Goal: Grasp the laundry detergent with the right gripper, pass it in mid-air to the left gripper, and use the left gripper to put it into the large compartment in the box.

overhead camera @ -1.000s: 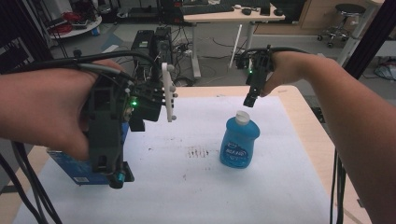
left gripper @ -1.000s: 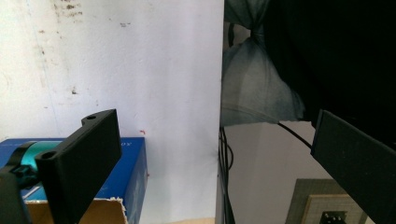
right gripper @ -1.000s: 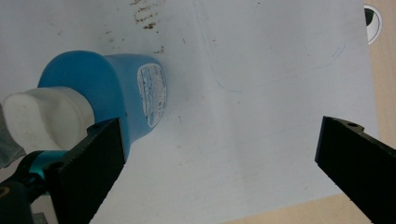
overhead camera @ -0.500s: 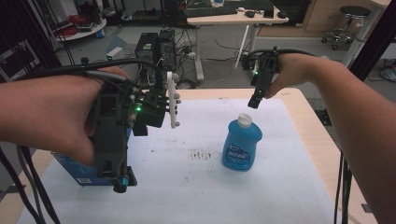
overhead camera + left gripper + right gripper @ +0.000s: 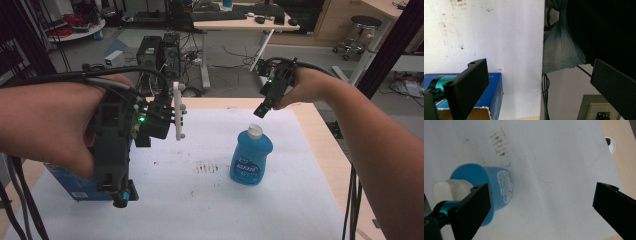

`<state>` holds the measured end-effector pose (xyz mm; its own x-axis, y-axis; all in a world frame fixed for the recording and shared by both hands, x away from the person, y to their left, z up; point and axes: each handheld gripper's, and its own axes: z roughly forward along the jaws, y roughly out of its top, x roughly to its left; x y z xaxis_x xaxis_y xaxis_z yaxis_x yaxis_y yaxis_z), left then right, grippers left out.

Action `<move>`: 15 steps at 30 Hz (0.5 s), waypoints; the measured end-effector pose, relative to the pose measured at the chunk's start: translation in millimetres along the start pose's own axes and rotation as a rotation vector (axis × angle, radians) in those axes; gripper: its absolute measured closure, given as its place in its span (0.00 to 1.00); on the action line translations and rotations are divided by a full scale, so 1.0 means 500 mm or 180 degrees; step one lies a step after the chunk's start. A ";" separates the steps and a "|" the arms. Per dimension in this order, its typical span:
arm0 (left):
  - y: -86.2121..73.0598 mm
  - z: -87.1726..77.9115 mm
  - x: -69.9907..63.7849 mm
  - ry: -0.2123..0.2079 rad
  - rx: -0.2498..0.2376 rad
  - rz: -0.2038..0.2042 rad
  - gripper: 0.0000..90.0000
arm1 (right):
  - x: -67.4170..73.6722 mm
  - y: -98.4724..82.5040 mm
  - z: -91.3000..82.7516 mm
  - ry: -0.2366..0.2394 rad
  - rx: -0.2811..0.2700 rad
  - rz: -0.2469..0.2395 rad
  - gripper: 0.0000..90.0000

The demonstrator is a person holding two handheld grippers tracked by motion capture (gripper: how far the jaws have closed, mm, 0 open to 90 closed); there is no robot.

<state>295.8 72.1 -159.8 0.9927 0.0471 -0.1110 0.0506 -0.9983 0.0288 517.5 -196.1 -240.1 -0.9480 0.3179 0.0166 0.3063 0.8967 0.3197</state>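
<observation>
The left gripper (image 5: 122,192) hangs with jaws wide and empty above the blue box (image 5: 75,182) at the white mat's (image 5: 200,210) left edge. The blue bottle (image 5: 251,159) stands upright mid-mat; just above its white cap (image 5: 255,131) the right gripper (image 5: 262,109) hovers, jaws spread wide, empty. This looks like an approach to the bottle, so closing calls for lowering and centring; the box's contents are hidden

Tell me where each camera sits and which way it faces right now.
High view: above the person's side, facing forward and down on the white table cover; both forearms, left gripper, right gripper.
Left gripper view: rides the left gripper, facing down past the blue box and the table edge; open jaws.
Right gripper view: rides the right gripper, facing down on the blue soap bottle; open jaws.
Shared: the bottle, also in the high view.
</observation>
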 end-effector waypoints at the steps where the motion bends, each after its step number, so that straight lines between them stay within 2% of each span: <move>1: 0.001 0.002 -0.001 0.0008 0.0011 0.0001 0.02 | 0.002 -0.005 -0.002 -0.0005 -0.0065 0.0028 0.01; 2: 0.001 0.002 -0.001 0.0008 0.0011 0.0001 0.02 | 0.002 -0.005 -0.002 -0.0005 -0.0065 0.0028 0.01; 3: 0.001 0.003 -0.003 0.0003 0.0021 -0.0003 0.02 | 0.004 -0.014 -0.005 0.0014 -0.0181 0.0072 0.01; 4: 0.002 0.003 -0.003 0.0001 0.0027 0.0007 0.02 | 0.004 -0.014 -0.005 0.0014 -0.0181 0.0072 0.01; 5: 0.003 0.004 -0.005 0.0011 0.0031 0.0008 0.02 | 0.006 -0.025 -0.009 0.0000 -0.0304 0.0082 0.01; 9: 0.006 0.003 -0.006 0.0012 0.0024 0.0030 0.02 | 0.012 -0.050 -0.023 -0.0037 -0.0564 0.0163 0.01; 10: 0.006 0.003 -0.006 0.0012 0.0024 0.0030 0.02 | 0.012 -0.050 -0.023 -0.0037 -0.0564 0.0163 0.01; 11: 0.006 0.004 -0.006 0.0017 0.0025 0.0012 0.02 | 0.013 -0.064 -0.032 -0.0083 -0.0684 0.0200 0.01; 15: 0.006 0.006 -0.003 0.0040 0.0027 -0.0007 0.02 | 0.020 -0.090 -0.046 -0.0082 -0.0882 0.0300 0.01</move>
<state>294.0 68.8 -162.5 0.9939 0.0498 -0.0986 0.0521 -0.9984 0.0202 492.5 -240.4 -232.4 -0.9129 0.4065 0.0356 0.3540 0.7456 0.5646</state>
